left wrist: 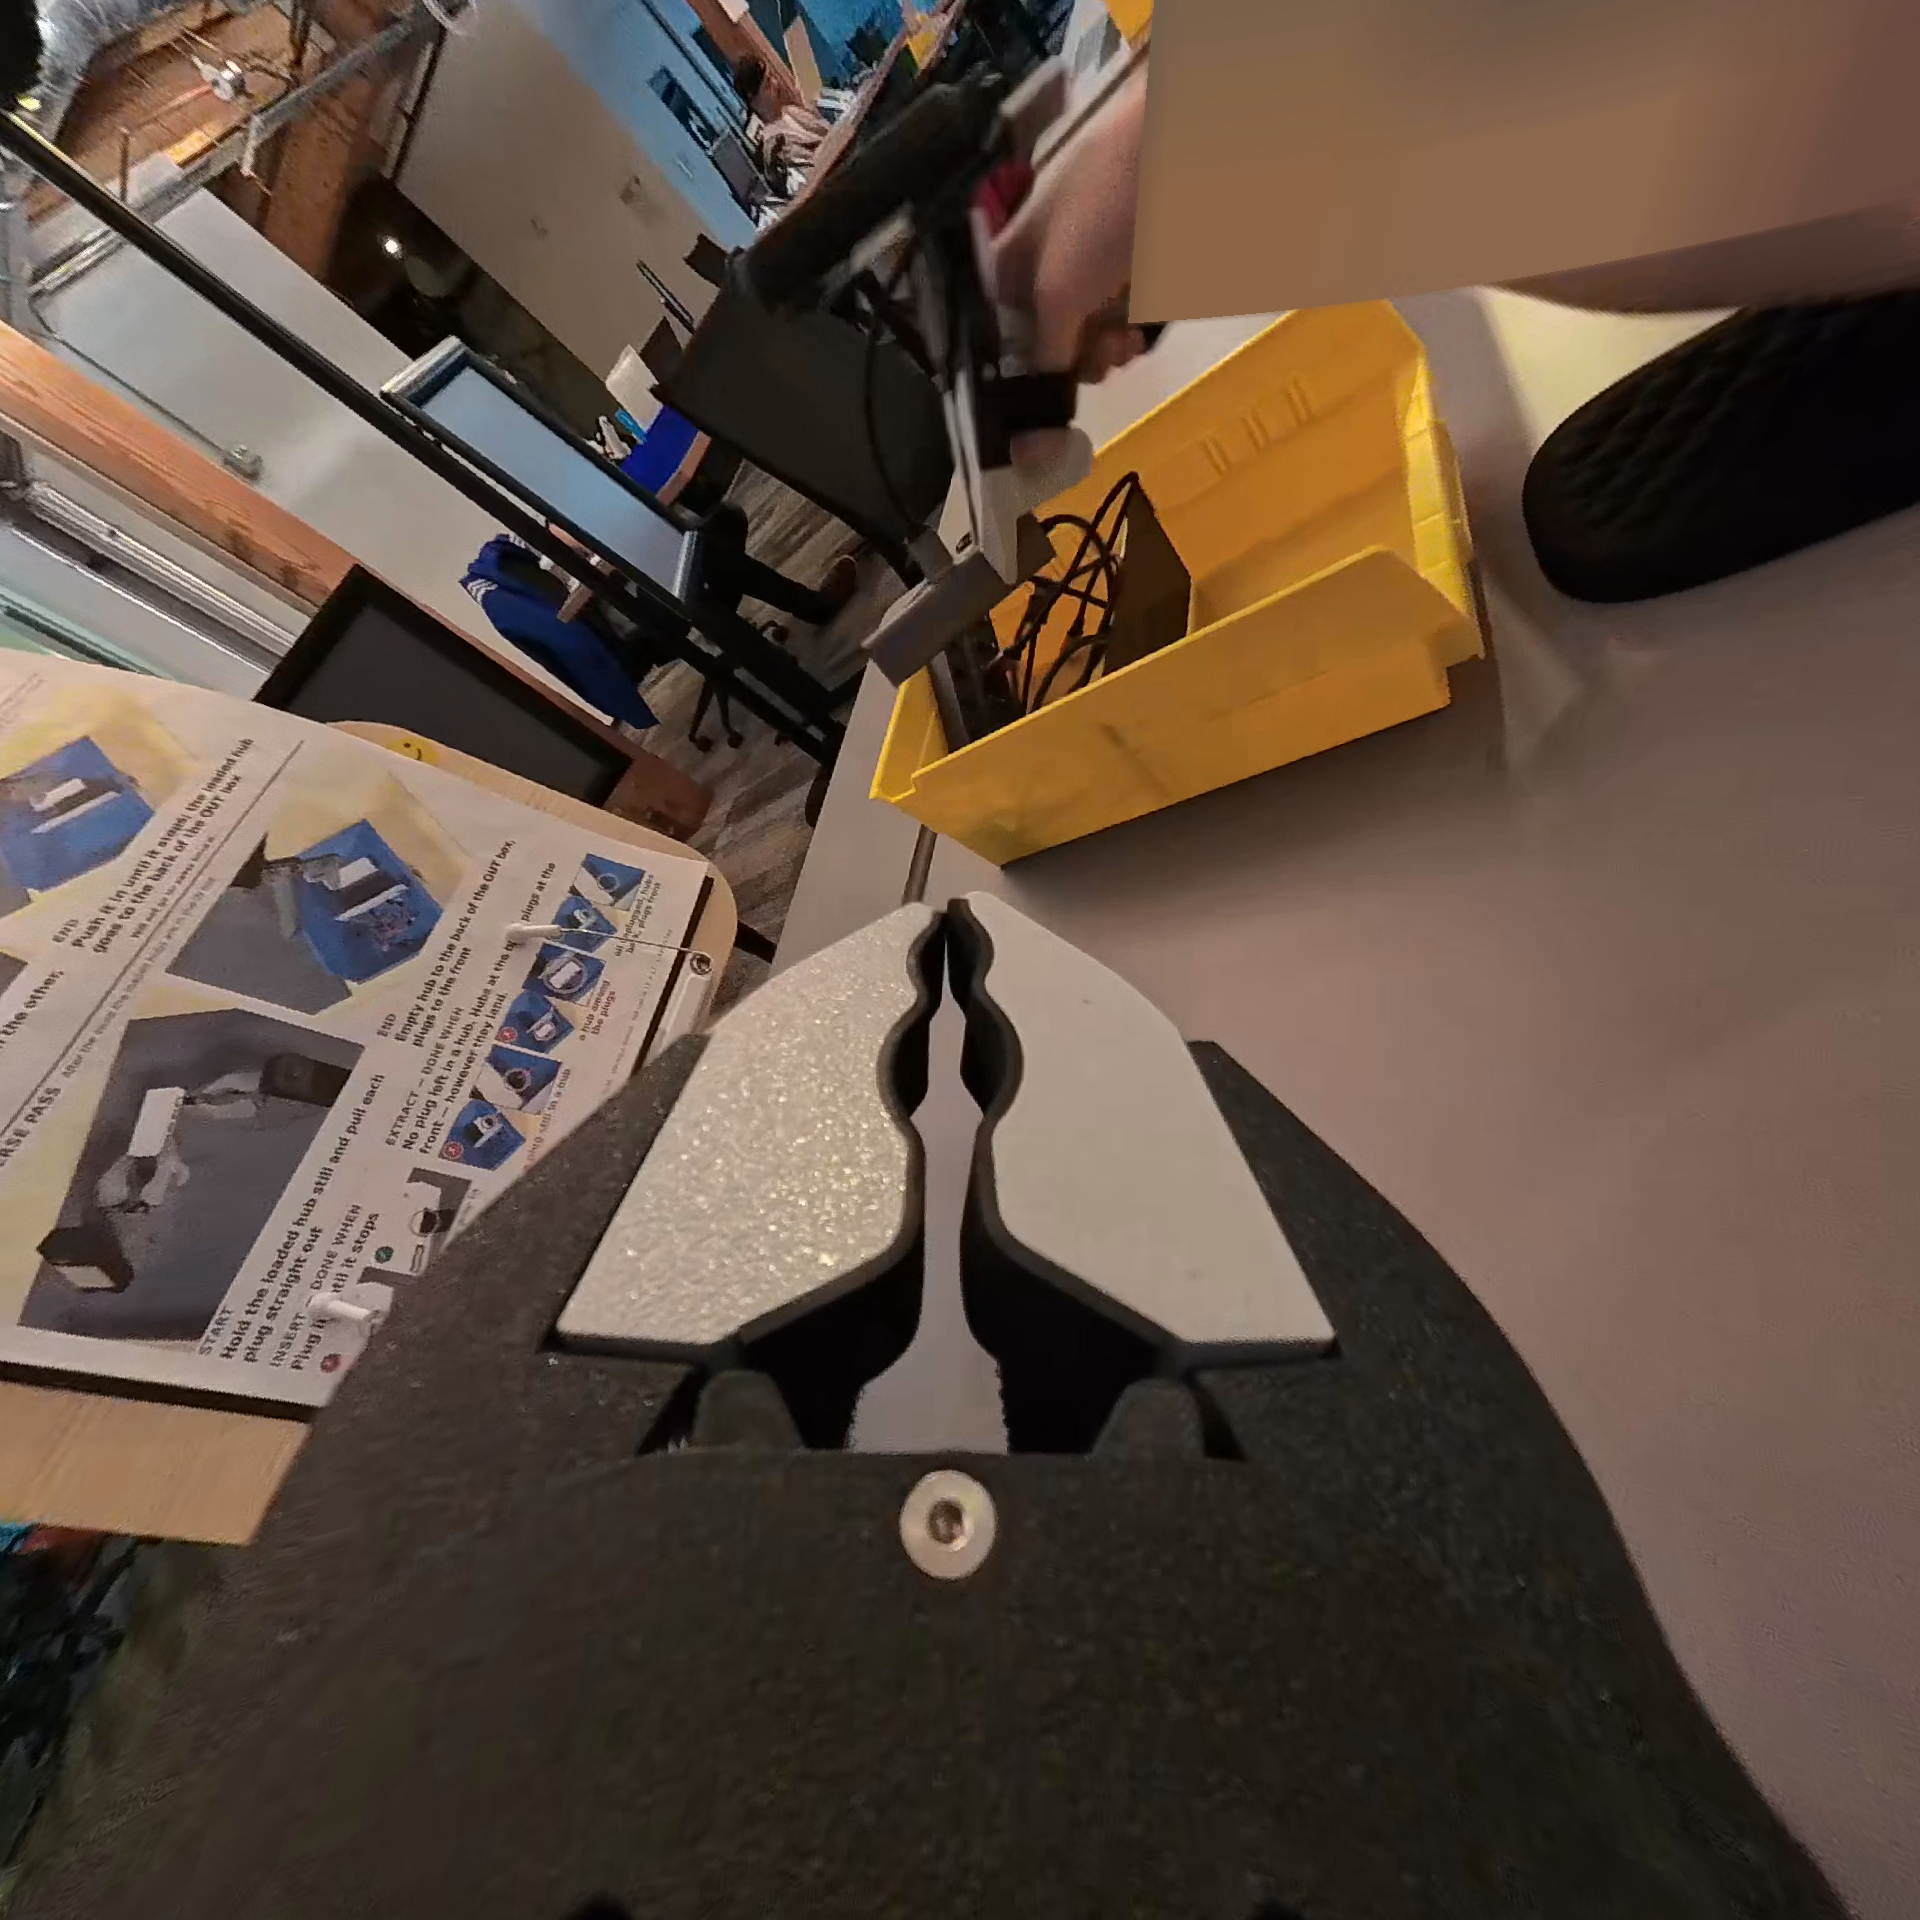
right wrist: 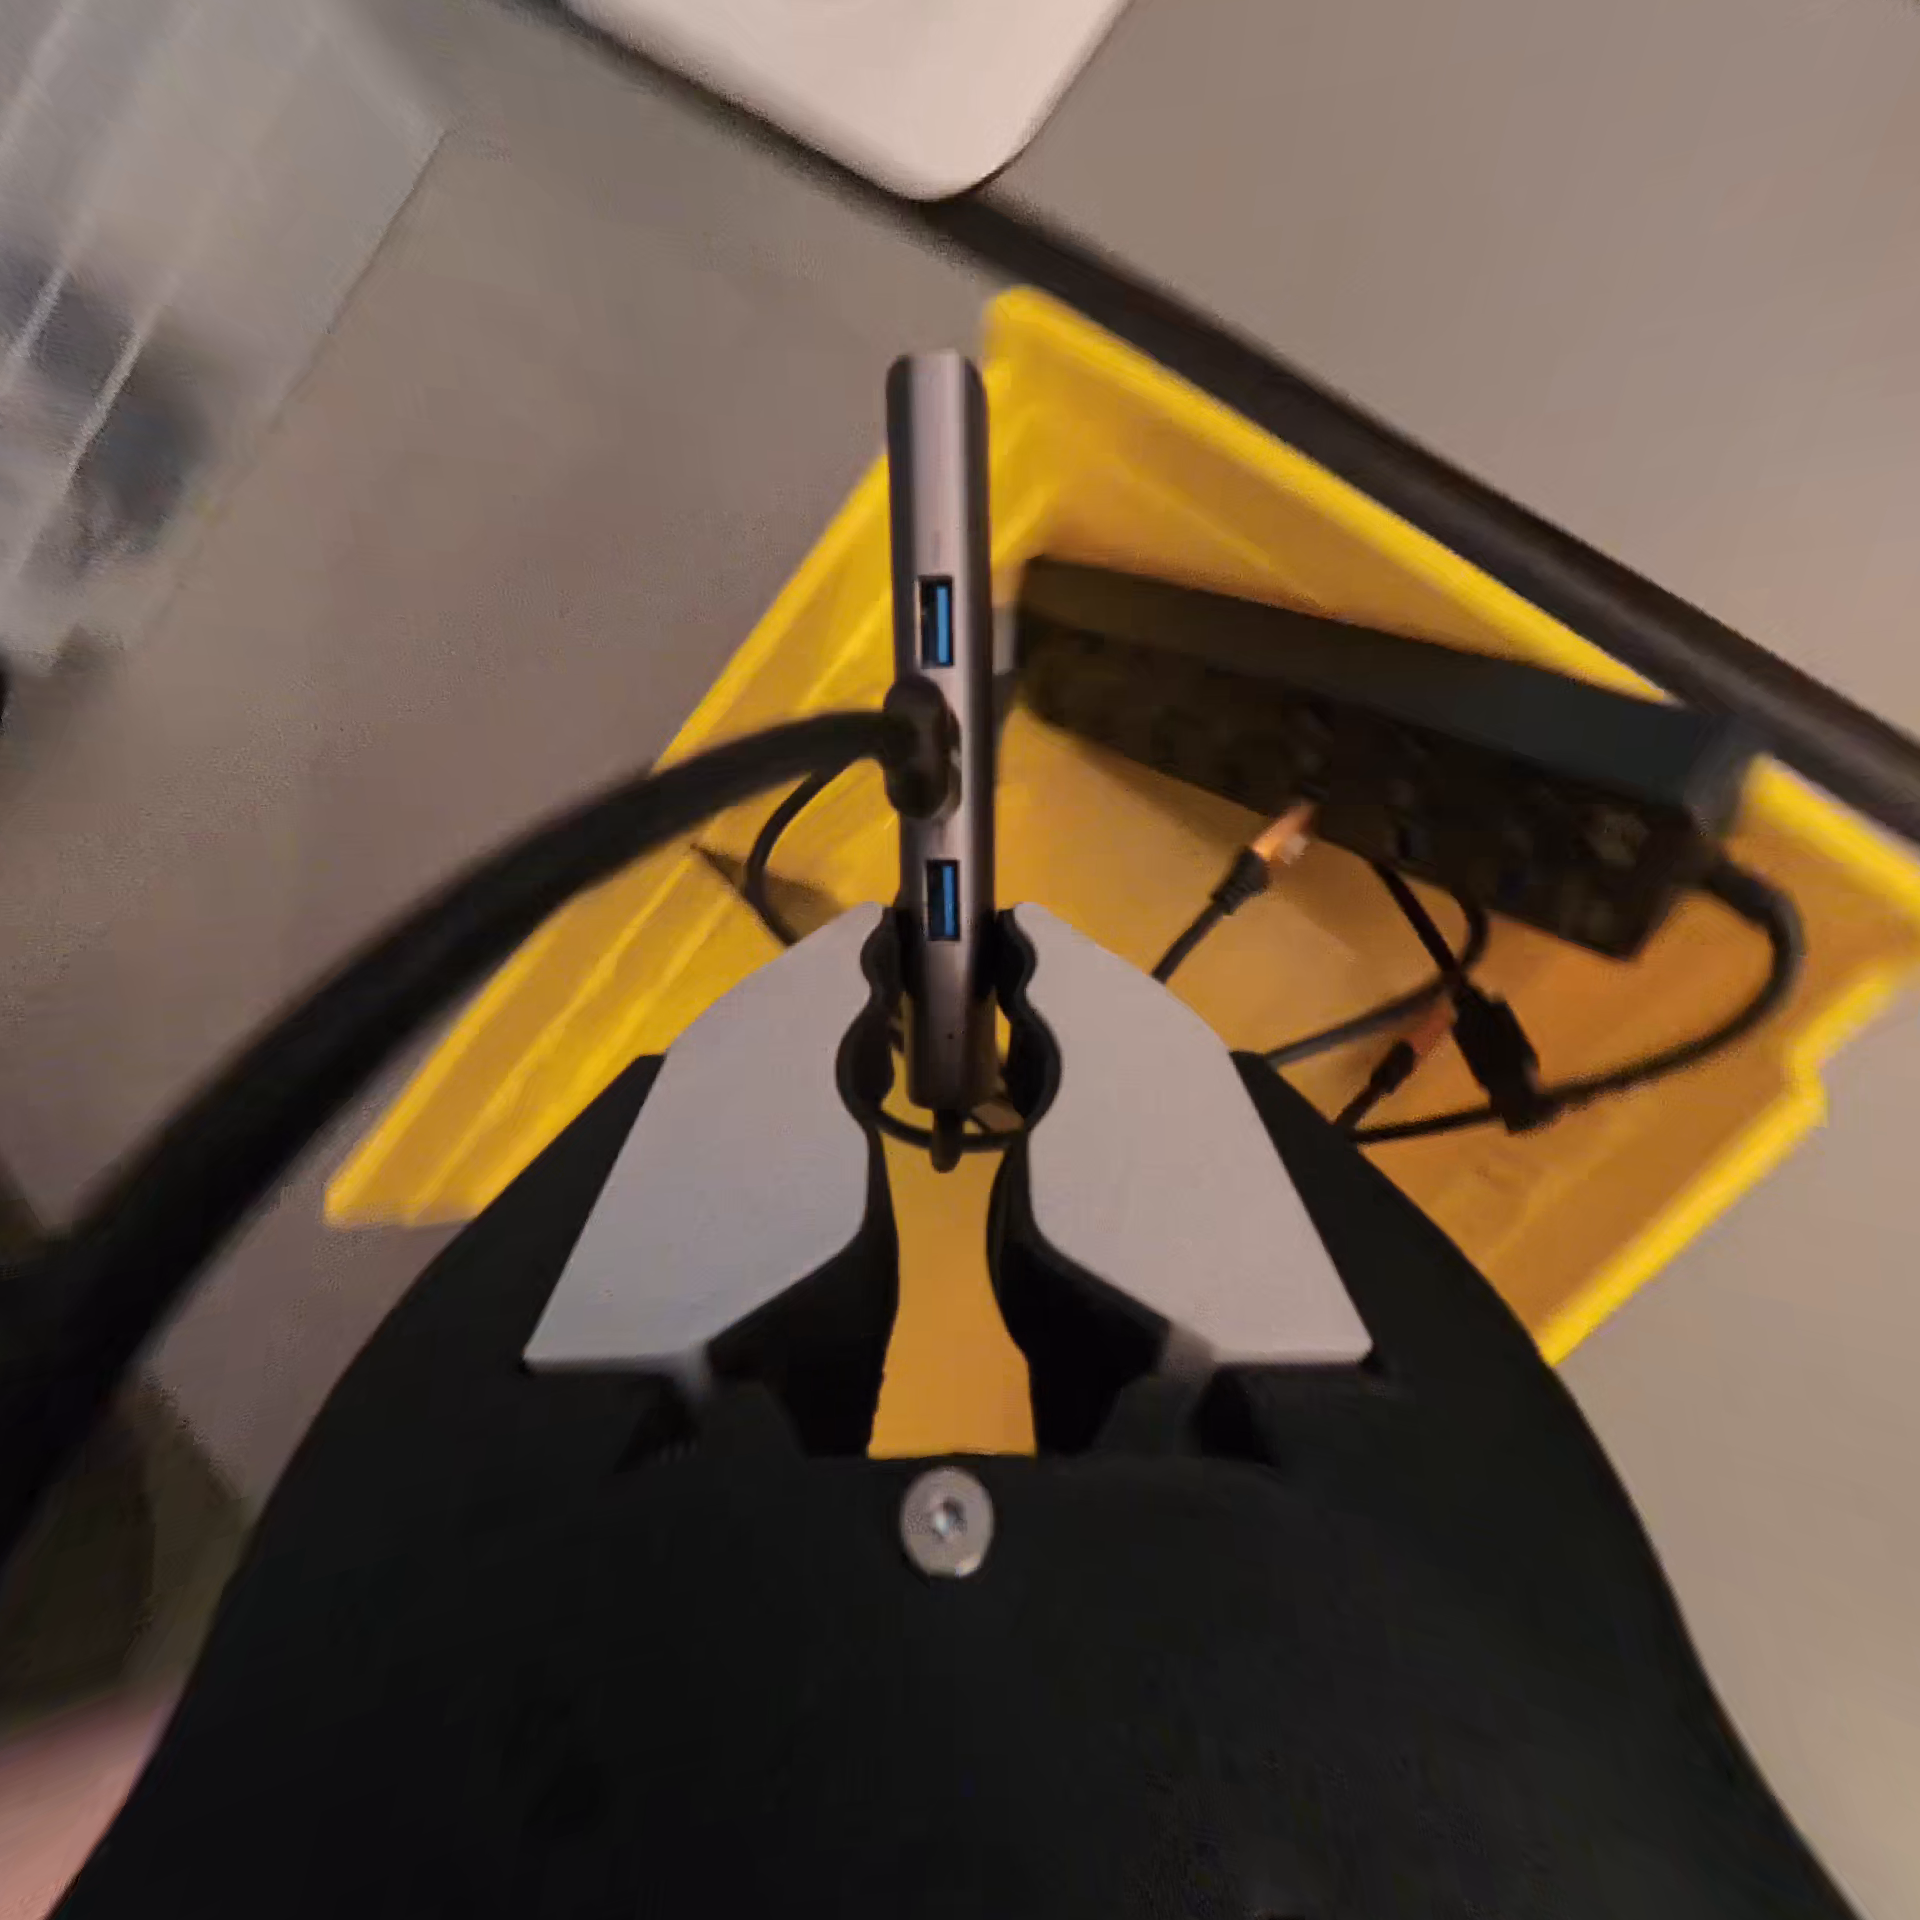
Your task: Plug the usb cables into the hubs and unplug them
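A grey table (left wrist: 1558, 1143) carries a yellow bin (right wrist: 1195, 488) of loose black cables (right wrist: 1455, 997). Right gripper (right wrist: 943, 925): jaws clamped on a grey hub (right wrist: 940, 499) above the bin, one black cable (right wrist: 416, 935) plugged in. Left gripper (left wrist: 948, 914): jaws closed together, empty, near the bin.

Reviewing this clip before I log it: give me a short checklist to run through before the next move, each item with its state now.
1. Right tool grips the hub: ok, clamped near one end.
2. Cable seated in the hub's middle port: ok, plug is in, though the picture is blurred.
3. Two blue ports free: ok, both empty.
4. Left tool ready to take the plug: not ok, shut, empty and away from the hub.
5. Bin below the hub: ok, directly underneath.
6. Loose cables in the bin clear of the hub: cannot tell.
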The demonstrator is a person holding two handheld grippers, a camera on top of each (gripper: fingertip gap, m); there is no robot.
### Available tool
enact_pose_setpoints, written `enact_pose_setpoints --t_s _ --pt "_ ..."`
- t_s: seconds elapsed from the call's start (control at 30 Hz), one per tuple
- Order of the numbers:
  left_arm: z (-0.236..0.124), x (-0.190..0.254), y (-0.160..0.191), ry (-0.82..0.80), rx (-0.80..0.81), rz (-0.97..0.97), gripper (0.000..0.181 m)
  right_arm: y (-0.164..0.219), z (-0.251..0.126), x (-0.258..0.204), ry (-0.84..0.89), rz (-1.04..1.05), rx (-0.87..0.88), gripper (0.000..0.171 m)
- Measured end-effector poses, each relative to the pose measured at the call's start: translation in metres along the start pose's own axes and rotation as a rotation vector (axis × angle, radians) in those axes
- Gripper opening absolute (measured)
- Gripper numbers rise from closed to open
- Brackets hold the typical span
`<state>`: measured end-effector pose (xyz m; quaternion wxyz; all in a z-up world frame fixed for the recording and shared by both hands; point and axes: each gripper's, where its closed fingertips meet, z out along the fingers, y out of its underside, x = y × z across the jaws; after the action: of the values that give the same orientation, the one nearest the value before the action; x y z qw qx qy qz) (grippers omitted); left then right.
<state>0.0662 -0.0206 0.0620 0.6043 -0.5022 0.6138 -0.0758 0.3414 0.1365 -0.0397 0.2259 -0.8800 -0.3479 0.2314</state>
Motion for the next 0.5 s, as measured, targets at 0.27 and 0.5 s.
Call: enact_pose_setpoints --t_s 0.27,0.5 --pt "-0.001 -0.004 0.004 0.008 0.004 -0.042 0.001 0.008 0.03 0.028 -0.19 -0.139 -0.464 0.019" --pt "-0.011 -0.011 -0.001 0.003 0.041 -0.07 0.007 -0.017 0.017 0.045 -0.156 -0.173 -0.25 0.028"
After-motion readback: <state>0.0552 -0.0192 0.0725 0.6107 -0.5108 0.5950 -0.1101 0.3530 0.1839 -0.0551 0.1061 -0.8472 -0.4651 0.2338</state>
